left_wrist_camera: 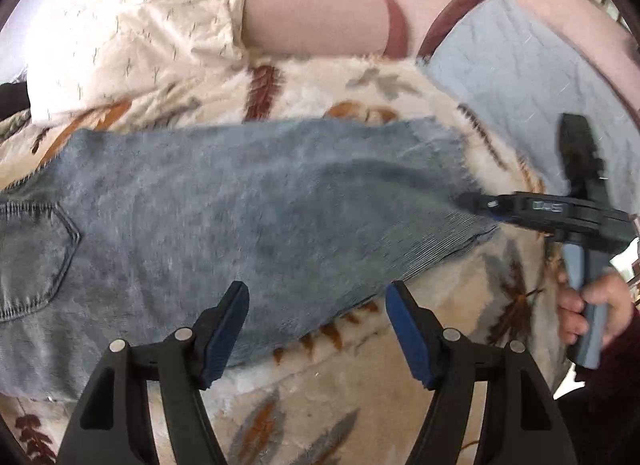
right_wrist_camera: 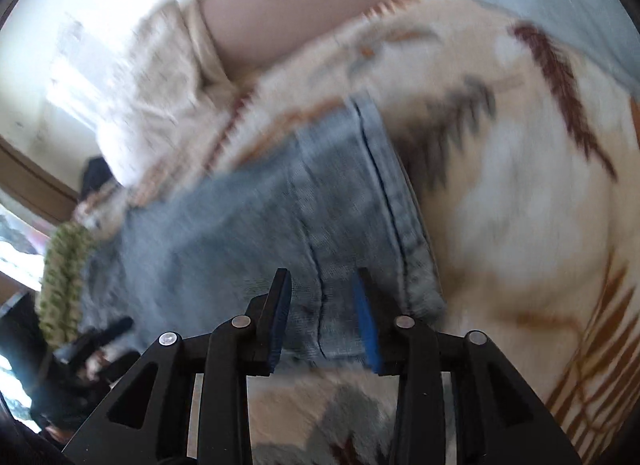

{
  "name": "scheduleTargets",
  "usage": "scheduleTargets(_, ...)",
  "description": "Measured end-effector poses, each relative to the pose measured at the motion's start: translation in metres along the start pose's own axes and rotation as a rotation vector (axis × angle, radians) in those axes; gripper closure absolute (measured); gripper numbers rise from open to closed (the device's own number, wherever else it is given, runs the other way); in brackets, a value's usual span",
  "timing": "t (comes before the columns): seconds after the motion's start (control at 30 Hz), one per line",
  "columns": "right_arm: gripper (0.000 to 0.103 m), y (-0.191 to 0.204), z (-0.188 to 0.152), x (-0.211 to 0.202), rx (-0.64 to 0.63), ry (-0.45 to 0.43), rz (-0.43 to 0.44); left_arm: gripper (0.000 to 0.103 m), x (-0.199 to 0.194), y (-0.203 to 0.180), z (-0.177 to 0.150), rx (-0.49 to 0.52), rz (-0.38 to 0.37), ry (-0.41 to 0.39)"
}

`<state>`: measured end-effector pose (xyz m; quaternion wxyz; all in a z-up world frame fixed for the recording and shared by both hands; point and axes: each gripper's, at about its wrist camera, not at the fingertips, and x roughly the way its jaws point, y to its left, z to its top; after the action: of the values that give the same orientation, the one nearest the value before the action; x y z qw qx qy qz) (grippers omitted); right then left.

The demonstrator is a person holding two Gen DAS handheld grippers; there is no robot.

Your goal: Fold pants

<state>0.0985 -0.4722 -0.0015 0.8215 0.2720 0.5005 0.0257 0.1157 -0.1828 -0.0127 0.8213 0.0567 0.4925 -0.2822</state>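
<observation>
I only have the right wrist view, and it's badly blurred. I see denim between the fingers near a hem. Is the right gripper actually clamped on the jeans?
Observer: The left wrist view shows the right gripper at the leg's hem end, its tips touching the jeans; whether it pinches the cloth I cannot tell.
Operator: Where is the left gripper?
Observer: The left gripper hovers open over the leg's near edge, nothing between its fingers.
Operator: How do the jeans lie?
Observer: Flat on the patterned blanket, back pocket up at the far-left end.
</observation>
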Motion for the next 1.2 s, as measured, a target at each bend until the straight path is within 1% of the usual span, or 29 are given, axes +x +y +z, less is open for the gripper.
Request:
scheduleTargets(0.07,0.074,0.006,-0.009,-0.005,-0.026,-0.010,-0.024,0.030,0.011,0.002,-0.006,-0.001,0.024,0.061)
scheduleTargets(0.1,0.074,0.013,-0.015,-0.006,-0.061,0.000,-0.051,0.030,0.014,0.003,-0.009,0.002,0.036,0.071)
scheduleTargets(0.2,0.074,0.018,-0.027,-0.008,-0.089,-0.020,-0.079,0.030,0.012,0.000,-0.013,0.030,0.053,0.050)
scheduleTargets(0.33,0.073,0.020,-0.030,-0.006,-0.115,-0.046,-0.096,0.030,0.004,0.001,-0.011,0.003,0.035,0.047)
scheduleTargets(0.37,0.070,0.019,-0.027,-0.009,-0.103,-0.040,-0.079,0.030,0.000,0.001,-0.009,0.004,0.034,0.040)
scheduleTargets(0.4,0.068,0.017,-0.025,-0.014,-0.077,-0.042,-0.050,0.030,-0.006,0.000,-0.007,0.013,0.036,0.026)
scheduleTargets(0.43,0.067,0.014,-0.024,-0.024,-0.037,-0.069,-0.012,0.030,-0.012,-0.002,-0.005,0.028,0.039,0.010)
scheduleTargets(0.47,0.060,0.010,-0.024,-0.035,0.006,-0.107,0.035,0.030,-0.018,-0.004,-0.002,0.041,0.044,-0.007)
scheduleTargets(0.5,0.055,0.006,-0.026,-0.047,0.046,-0.143,0.086,0.030,-0.023,-0.007,0.002,0.050,0.048,-0.026)
scheduleTargets(0.53,0.049,0.004,-0.029,-0.054,0.066,-0.163,0.112,0.030,-0.028,-0.009,0.006,0.058,0.052,-0.046)
scheduleTargets(0.6,0.047,0.005,-0.036,-0.068,0.084,-0.208,0.141,0.024,-0.039,-0.015,0.017,0.066,0.072,-0.082)
scheduleTargets(0.67,0.045,0.012,-0.044,-0.075,0.071,-0.216,0.164,0.010,-0.048,-0.020,0.029,0.062,0.094,-0.125)
scheduleTargets(0.73,0.040,0.015,-0.053,-0.081,0.080,-0.228,0.181,0.003,-0.055,-0.029,0.042,0.076,0.097,-0.167)
scheduleTargets(0.77,0.038,0.014,-0.057,-0.082,0.098,-0.229,0.203,0.002,-0.056,-0.033,0.047,0.096,0.105,-0.173)
scheduleTargets(0.87,0.037,0.002,-0.067,-0.075,0.214,-0.216,0.311,0.002,-0.049,-0.045,0.071,0.181,0.132,-0.156)
scheduleTargets(0.93,0.037,-0.005,-0.072,-0.068,0.286,-0.196,0.362,0.002,-0.041,-0.047,0.089,0.224,0.152,-0.125)
scheduleTargets(1.0,0.037,-0.010,-0.074,-0.061,0.340,-0.181,0.386,0.002,-0.032,-0.046,0.106,0.247,0.155,-0.093)
scheduleTargets(1.1,0.037,-0.022,-0.074,-0.049,0.446,-0.160,0.430,0.002,-0.023,-0.044,0.123,0.264,0.143,-0.058)
scheduleTargets(1.13,0.037,-0.029,-0.075,-0.046,0.500,-0.158,0.440,0.002,-0.019,-0.044,0.129,0.271,0.141,-0.046)
scheduleTargets(1.2,0.036,-0.038,-0.077,-0.042,0.567,-0.158,0.461,0.002,-0.011,-0.045,0.139,0.286,0.146,-0.021)
